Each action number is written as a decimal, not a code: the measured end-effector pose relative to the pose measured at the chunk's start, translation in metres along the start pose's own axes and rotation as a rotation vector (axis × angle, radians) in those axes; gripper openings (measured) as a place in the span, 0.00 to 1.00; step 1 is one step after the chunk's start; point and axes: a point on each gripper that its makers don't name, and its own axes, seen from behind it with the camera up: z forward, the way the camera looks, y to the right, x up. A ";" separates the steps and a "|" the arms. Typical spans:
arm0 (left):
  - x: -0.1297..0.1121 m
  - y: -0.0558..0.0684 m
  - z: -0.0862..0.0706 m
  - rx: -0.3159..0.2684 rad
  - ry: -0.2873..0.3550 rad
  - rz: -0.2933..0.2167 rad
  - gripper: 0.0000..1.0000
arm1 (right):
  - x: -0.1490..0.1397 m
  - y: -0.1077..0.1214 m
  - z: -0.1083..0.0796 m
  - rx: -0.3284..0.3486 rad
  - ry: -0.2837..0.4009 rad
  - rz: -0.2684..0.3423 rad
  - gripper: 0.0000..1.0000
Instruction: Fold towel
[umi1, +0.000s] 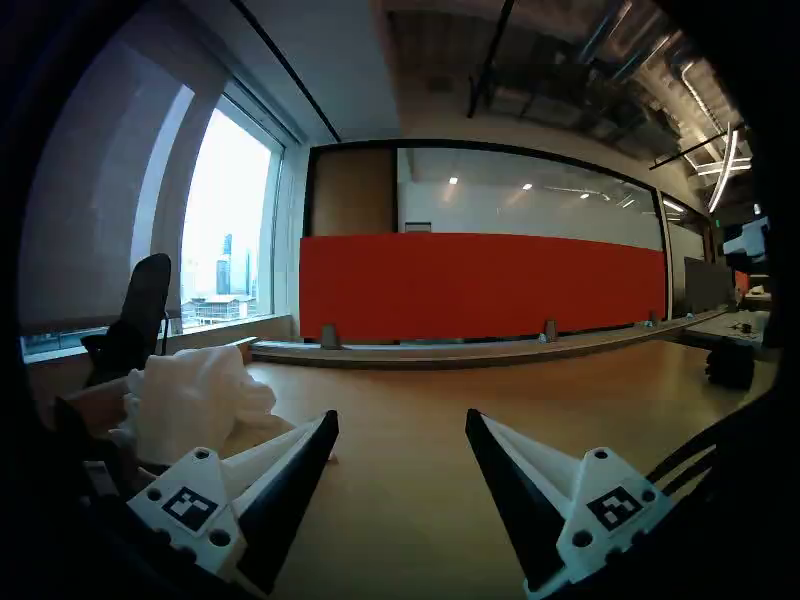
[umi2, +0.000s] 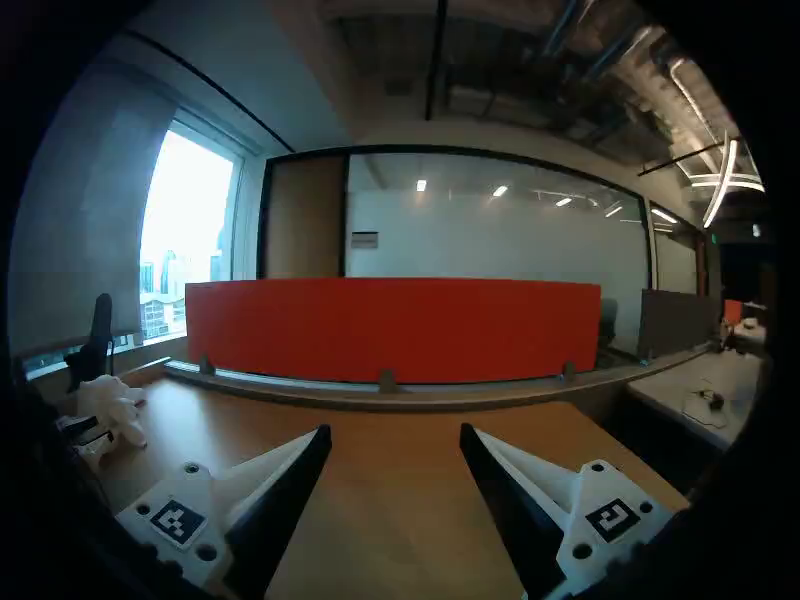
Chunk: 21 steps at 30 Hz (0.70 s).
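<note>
**2 open grippers and 1 bunched-up towel**

2 grippers hang low over a wooden desk (umi1: 450, 390), and both hold nothing. In the left gripper view, the left gripper (umi1: 401, 414) has its 2 fingers (umi1: 290, 480) wide apart, with bare desk in the gap. In the right gripper view, the right gripper (umi2: 395, 429) has its fingers (umi2: 285, 485) wide apart too, also with only desk between them.

The towel (umi1: 195, 395) is white and lies in a bunched-up heap on the desk. It is not folded. In the left gripper view it sits at the left, close to the left finger and a little past it. I cannot tell if it touches that finger. In the right gripper view the towel (umi2: 108, 405) is farther off, at the far left side of the desk, well apart from the right gripper.

At the far edge of the desk stands a long red panel (umi1: 480, 285). A black chair (umi1: 135, 325) stands behind the towel, by a bright window (umi1: 225, 240).
</note>
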 end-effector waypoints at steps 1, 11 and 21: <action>0.000 -0.001 0.000 0.002 0.000 -0.001 0.95 | 0.000 0.000 0.000 0.001 0.000 0.001 1.00; 0.000 0.001 0.002 0.004 0.000 0.001 0.95 | 0.000 0.000 -0.002 0.014 0.006 0.011 1.00; -0.002 0.001 0.002 0.005 0.000 0.002 0.95 | 0.000 0.006 0.002 0.005 0.034 -0.008 1.00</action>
